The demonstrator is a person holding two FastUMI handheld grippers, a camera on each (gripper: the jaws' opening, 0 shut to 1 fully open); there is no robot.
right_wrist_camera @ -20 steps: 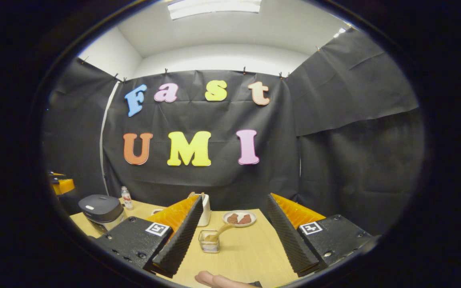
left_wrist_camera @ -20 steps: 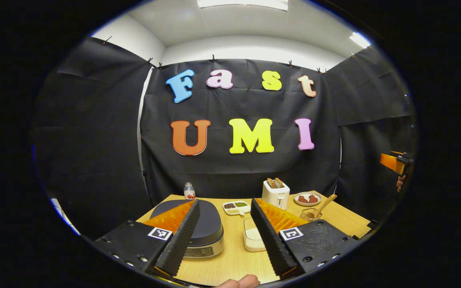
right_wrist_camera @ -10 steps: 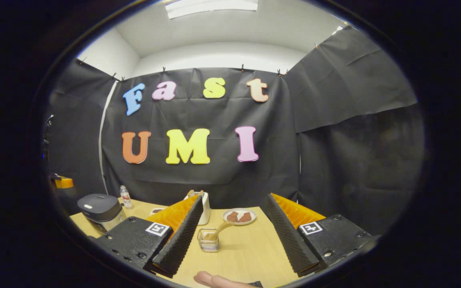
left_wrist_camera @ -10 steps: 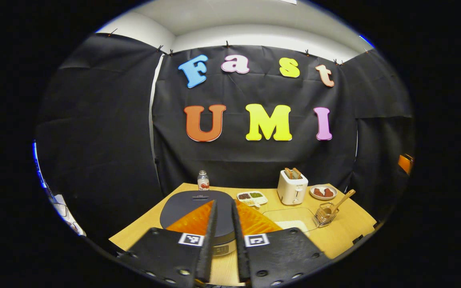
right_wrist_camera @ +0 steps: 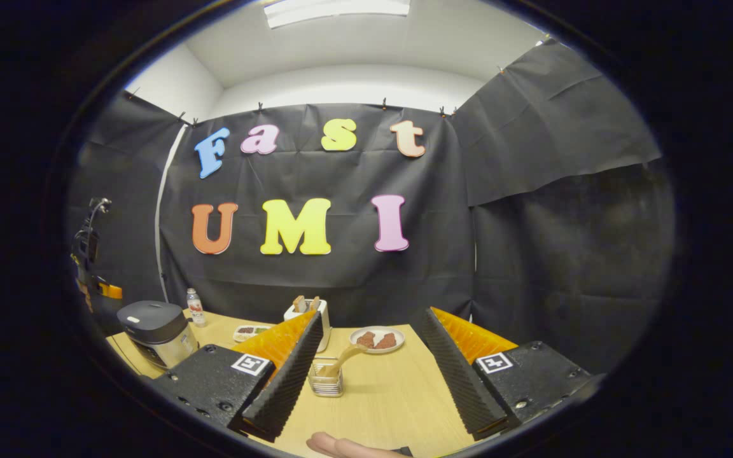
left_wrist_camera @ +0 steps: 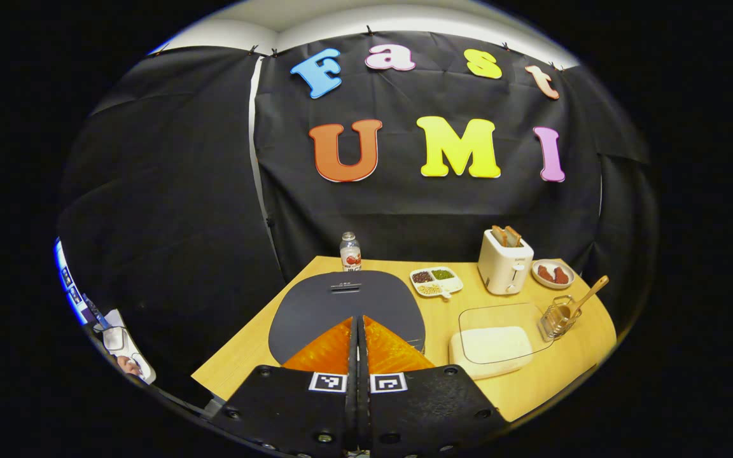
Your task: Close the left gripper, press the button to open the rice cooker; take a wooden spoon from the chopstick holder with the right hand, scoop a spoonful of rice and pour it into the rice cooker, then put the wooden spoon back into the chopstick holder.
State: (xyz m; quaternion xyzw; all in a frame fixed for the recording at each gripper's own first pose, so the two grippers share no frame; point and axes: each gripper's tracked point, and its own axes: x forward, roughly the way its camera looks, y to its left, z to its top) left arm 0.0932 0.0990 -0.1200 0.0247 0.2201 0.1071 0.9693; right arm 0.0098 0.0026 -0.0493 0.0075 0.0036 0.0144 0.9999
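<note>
- While its two fingers are pressed flat together with nothing between them, the left gripper (left_wrist_camera: 358, 321) hangs just above the near part of the rice cooker (left_wrist_camera: 347, 302) lid.
- The button (left_wrist_camera: 345, 287) looks like the small slot at the far side of the lid. I think the closed tip should push there, straight down, because the lid is hard and smooth and a tip could slide off.
- The rice cooker looks heavy, so it should stay put when pushed. Its lid is not open yet.
- The right gripper (right_wrist_camera: 369, 359) has its fingers wide apart and holds nothing.
- Beyond the right gripper's fingers stands the chopstick holder (right_wrist_camera: 326, 380), a small wire cup, with the wooden spoon (right_wrist_camera: 340, 360) leaning in it.
- The spoon is stiff and light. I would pinch its handle near the top, where it sticks out.
- The holder looks light too, so it may tip if the spoon is pulled sideways.
- To the right of the rice cooker sits the clear box of rice (left_wrist_camera: 492, 342). Rice is loose and will spill if the spoon tilts.
</note>
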